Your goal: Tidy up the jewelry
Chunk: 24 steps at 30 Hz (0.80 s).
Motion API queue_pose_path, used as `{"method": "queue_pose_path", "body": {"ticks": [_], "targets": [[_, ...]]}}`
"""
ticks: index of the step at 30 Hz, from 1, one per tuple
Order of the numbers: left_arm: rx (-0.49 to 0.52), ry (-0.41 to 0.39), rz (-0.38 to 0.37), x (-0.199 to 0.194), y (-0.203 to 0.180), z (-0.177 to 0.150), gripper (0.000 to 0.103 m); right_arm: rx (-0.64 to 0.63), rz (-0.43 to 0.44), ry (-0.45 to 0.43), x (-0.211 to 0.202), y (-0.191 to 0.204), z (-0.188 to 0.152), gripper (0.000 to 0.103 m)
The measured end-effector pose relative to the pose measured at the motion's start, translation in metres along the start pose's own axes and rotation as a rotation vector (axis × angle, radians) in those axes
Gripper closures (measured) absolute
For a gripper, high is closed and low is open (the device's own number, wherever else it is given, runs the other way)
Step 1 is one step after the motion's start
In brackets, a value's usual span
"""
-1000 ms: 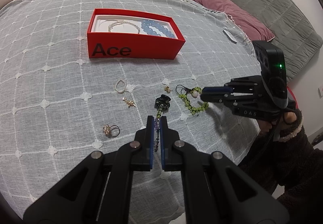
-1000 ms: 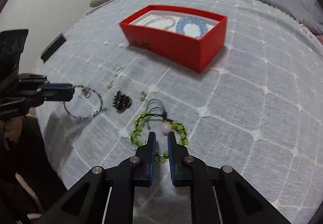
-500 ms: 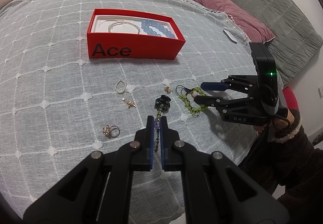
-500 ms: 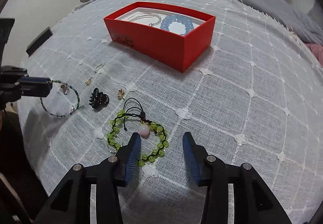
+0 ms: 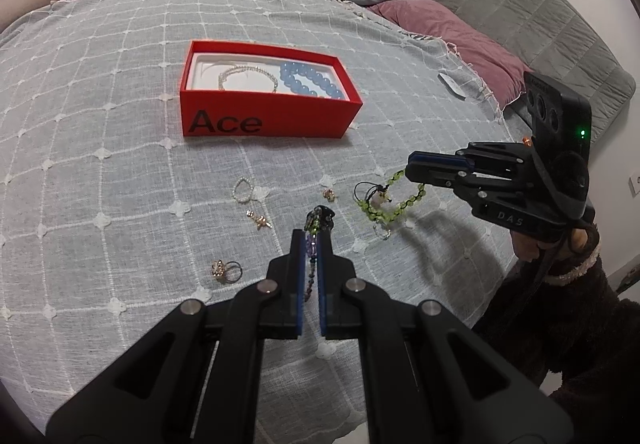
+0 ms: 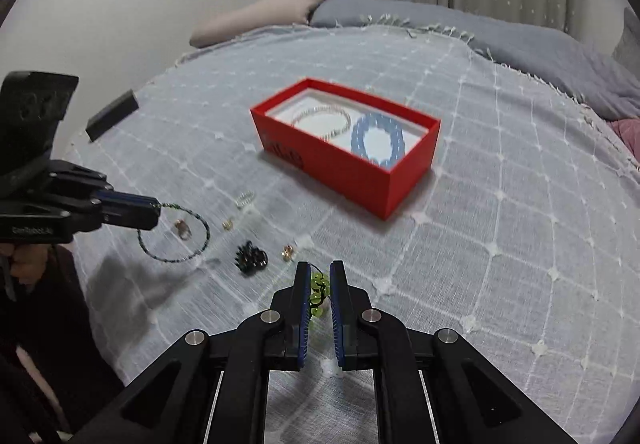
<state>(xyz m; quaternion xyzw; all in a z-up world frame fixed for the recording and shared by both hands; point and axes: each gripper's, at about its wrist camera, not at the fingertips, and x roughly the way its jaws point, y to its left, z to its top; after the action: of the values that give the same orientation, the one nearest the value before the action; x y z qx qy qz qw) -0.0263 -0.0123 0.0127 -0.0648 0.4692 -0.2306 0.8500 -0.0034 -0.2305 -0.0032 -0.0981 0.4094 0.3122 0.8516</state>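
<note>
Red cardboard box point(image 5: 272, 112), lid off, sits on the far part of the bed's grey checked blanket point(image 5: 100, 184); inside lie a pale bead bracelet point(image 5: 248, 78) on the left and a blue bead bracelet point(image 5: 310, 78) on the right. The left gripper point(image 5: 311, 244) has its fingers closed on a thin dark beaded bracelet point(image 6: 174, 232), which hangs as a loop just above the blanket. The right gripper point(image 6: 320, 284) has its fingers pinched on a green bead bracelet point(image 5: 390, 200), one side lifted while the rest trails on the blanket. Loose on the blanket between the grippers and the box are a black hair claw point(image 6: 250, 258), a small pearl ring point(image 5: 242, 191), a gold charm point(image 5: 260, 221), a gold earring point(image 5: 329, 194) and a gold ring point(image 5: 226, 270).
</note>
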Motion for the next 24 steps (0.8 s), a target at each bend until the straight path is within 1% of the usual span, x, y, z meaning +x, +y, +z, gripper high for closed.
{"method": "queue_pose_path", "body": {"ticks": [7, 15, 19, 24], "targets": [[-0.002, -0.013, 0.003, -0.001, 0.0, 0.003, 0.097, 0.004, 0.007, -0.063, -0.021, 0.001, 0.011, 0.094], [-0.007, -0.055, 0.001, -0.01, 0.0, 0.014, 0.097, 0.014, 0.008, -0.101, -0.026, -0.002, 0.024, 0.094], [-0.021, -0.082, 0.005, -0.012, 0.001, 0.027, 0.097, 0.027, 0.008, -0.127, -0.026, -0.004, 0.035, 0.094], [-0.046, -0.129, 0.017, -0.012, 0.005, 0.056, 0.097, 0.044, 0.015, -0.172, -0.024, -0.007, 0.057, 0.094]]}}
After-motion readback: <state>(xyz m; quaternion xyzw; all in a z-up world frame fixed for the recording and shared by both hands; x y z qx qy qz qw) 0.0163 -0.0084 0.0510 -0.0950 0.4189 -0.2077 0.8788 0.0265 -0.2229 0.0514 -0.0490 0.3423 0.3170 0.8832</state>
